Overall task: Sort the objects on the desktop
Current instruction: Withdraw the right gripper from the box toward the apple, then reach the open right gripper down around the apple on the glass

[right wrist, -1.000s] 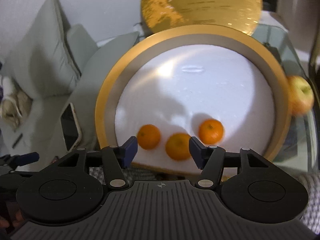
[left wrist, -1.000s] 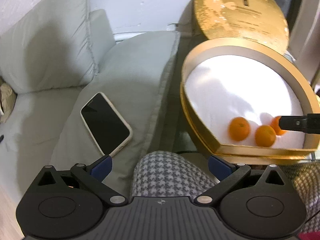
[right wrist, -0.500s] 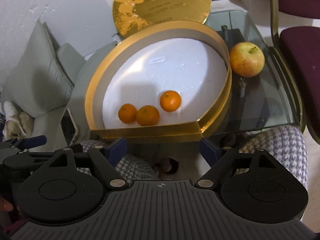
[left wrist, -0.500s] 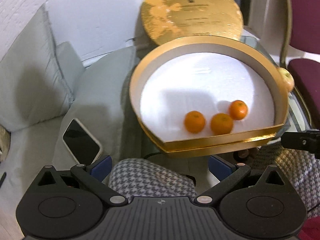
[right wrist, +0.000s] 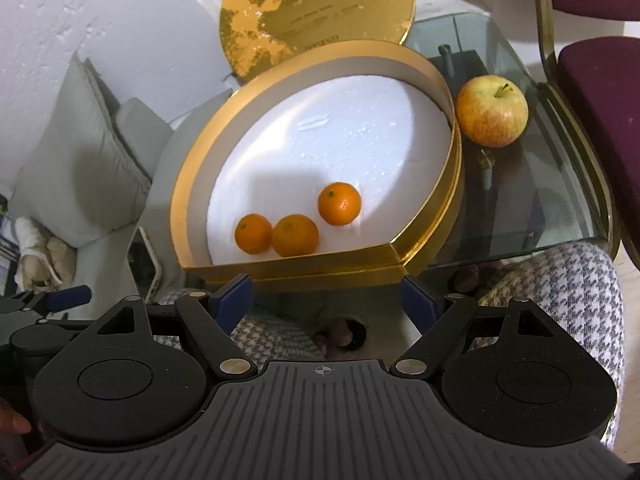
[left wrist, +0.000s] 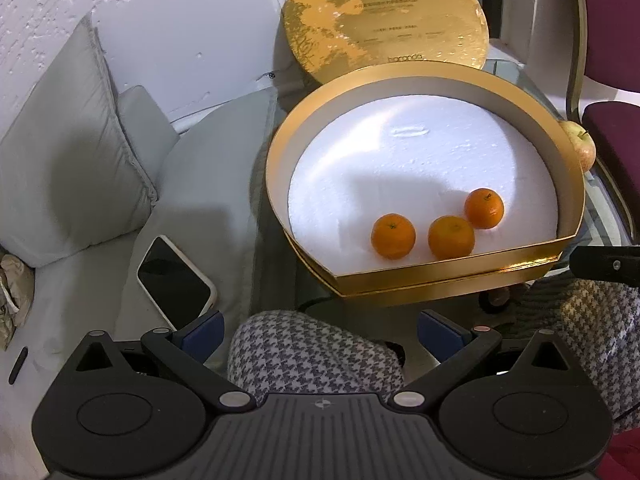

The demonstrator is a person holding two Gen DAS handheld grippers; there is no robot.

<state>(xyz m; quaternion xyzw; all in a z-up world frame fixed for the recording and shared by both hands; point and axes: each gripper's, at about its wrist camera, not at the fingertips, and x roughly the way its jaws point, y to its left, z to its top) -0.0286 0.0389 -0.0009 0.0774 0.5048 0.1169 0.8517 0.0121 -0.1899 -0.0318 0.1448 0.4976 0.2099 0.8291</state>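
1. We see the left claw (left wrist: 318, 330) spread wide with nothing between its blue pads, hanging over a knee in houndstooth trousers (left wrist: 316, 356).
2. The right claw (right wrist: 326, 298) is also spread wide and holds nothing; its pads sit just in front of the near flat edge of the gold box (right wrist: 296, 270).
3. The gold box (left wrist: 448, 276) rests on the glass table (right wrist: 532, 208). It is round with one straight side facing us and has a white foam floor.
4. Three mandarins lie on the foam near the straight side: left mandarin (left wrist: 393, 231), middle mandarin (left wrist: 451, 237), right mandarin (left wrist: 484, 208).
5. In the right wrist view the same three show as left (right wrist: 253, 233), middle (right wrist: 295, 235) and right (right wrist: 339, 203). Left and middle look to be touching there; the right one sits slightly apart and further back.
6. An apple (right wrist: 492, 110), yellow-red with its stem up, stands on the table just beside the right wall of the box, outside it. In the left wrist view only part of the apple (left wrist: 582, 146) shows behind the rim.
7. The round gold lid (left wrist: 384, 20) stands tilted behind the box, against the white wall (left wrist: 160, 20).
8. A phone (left wrist: 174, 282) lies screen up on the grey sofa seat (left wrist: 204, 184) left of the table, well apart from the box.
9. A grey cushion (left wrist: 68, 168) leans at the back of the sofa.
10. A dark red chair (right wrist: 600, 92) stands to the right of the table.
11. In the left wrist view a tip of the right claw (left wrist: 608, 264) pokes in at the right edge.
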